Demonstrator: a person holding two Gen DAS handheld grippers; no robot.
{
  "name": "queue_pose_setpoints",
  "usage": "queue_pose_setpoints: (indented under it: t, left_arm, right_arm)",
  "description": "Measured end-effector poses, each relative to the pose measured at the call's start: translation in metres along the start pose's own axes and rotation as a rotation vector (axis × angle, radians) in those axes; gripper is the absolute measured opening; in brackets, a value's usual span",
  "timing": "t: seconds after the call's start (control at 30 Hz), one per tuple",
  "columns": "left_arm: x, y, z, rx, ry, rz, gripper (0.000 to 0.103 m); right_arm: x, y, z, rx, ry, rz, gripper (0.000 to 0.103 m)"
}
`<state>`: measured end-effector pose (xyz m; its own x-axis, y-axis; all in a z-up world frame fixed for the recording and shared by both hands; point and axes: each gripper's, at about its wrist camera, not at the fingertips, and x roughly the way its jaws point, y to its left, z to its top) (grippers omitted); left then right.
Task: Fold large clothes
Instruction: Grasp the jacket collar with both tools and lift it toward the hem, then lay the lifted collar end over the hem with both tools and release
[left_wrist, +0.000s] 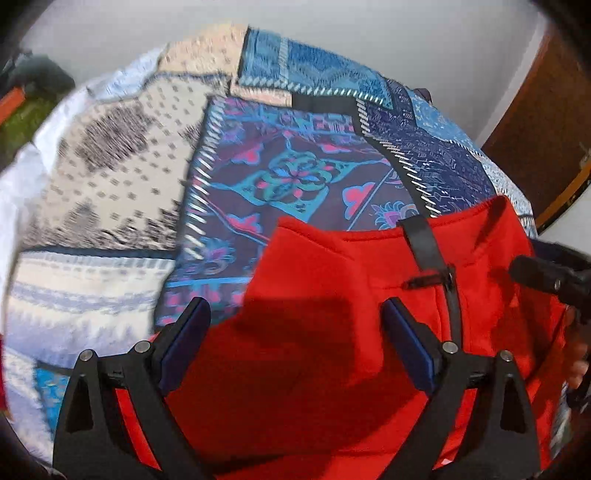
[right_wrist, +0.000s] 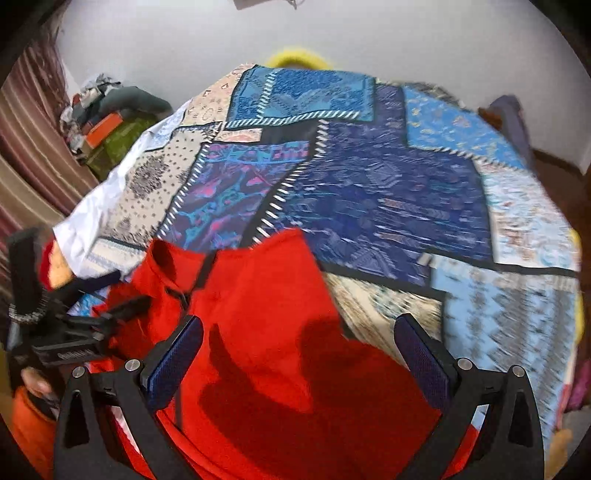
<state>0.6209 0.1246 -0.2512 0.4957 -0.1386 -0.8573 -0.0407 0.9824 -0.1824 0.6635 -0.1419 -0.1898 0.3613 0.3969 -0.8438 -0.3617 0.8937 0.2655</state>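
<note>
A red garment (left_wrist: 332, 332) with a black zip strip (left_wrist: 428, 251) lies on a patchwork bedspread (left_wrist: 288, 173). My left gripper (left_wrist: 295, 317) hovers just above it, jaws wide open and empty. The right gripper (left_wrist: 543, 277) enters that view at the right edge, over the garment's right side. In the right wrist view the red garment (right_wrist: 280, 332) fills the lower middle. My right gripper (right_wrist: 299, 332) is open and empty above it. The left gripper (right_wrist: 122, 310) shows at the left, over the garment's collar end.
The bedspread (right_wrist: 388, 192) covers the whole bed. A pile of clothes and boxes (right_wrist: 107, 118) sits by a striped curtain (right_wrist: 26, 147) at the far left. A brown wooden door (left_wrist: 535, 122) stands at the right. A yellow object (right_wrist: 295, 59) lies behind the bed.
</note>
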Motion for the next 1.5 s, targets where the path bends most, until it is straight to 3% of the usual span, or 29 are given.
queue_pose_setpoints:
  t: [0.07,0.13,0.2,0.23,0.27,0.3,0.33,0.57,0.67,0.9,1.17,1.37,1.5]
  left_arm:
    - [0.01,0.004,0.003,-0.057,0.02,-0.039,0.095]
    - [0.012,0.005,0.003,-0.085,0.006,-0.057,0.086]
    - [0.009,0.001,0.001,-0.087,-0.006,-0.08,0.057]
    - [0.006,-0.002,-0.001,-0.087,-0.008,-0.087,0.048]
    - [0.003,-0.005,-0.002,-0.082,-0.006,-0.098,0.03]
    - [-0.001,-0.008,-0.004,-0.073,-0.003,-0.101,0.021]
    - [-0.008,-0.012,-0.006,-0.057,-0.007,-0.086,0.019]
    - [-0.09,-0.037,-0.031,0.092,-0.097,-0.006,0.017]
    - [-0.132,-0.043,-0.052,0.112,-0.122,-0.022,0.017]
    - [-0.184,-0.051,-0.123,0.132,-0.108,-0.047,0.017]
    - [-0.183,-0.057,-0.214,0.178,-0.005,-0.037,0.018]
    - [-0.156,-0.05,-0.271,0.183,0.116,0.01,0.026]
    - [-0.156,-0.039,-0.297,0.158,0.152,0.012,0.027]
  right_arm:
    - [0.01,0.002,0.004,0.001,0.012,0.036,0.092]
    - [0.015,0.01,0.003,-0.027,0.006,0.001,0.067]
    - [0.014,0.019,0.001,-0.07,-0.009,-0.009,0.049]
    - [0.012,0.022,-0.001,-0.071,-0.018,-0.007,0.038]
    - [0.01,0.024,-0.003,-0.067,-0.022,-0.003,0.032]
    - [0.007,0.026,-0.006,-0.063,-0.024,0.007,0.024]
    - [0.004,0.028,-0.009,-0.06,-0.022,0.018,0.018]
    - [-0.055,0.056,-0.037,-0.098,-0.068,0.057,0.014]
    - [-0.091,0.074,-0.055,-0.144,-0.099,0.066,0.014]
    - [-0.146,0.1,-0.123,-0.185,-0.094,0.083,0.014]
    - [-0.16,0.116,-0.216,-0.202,0.003,0.086,0.014]
    - [-0.154,0.121,-0.266,-0.275,0.059,-0.01,0.016]
    - [-0.158,0.126,-0.291,-0.336,0.115,-0.083,0.018]
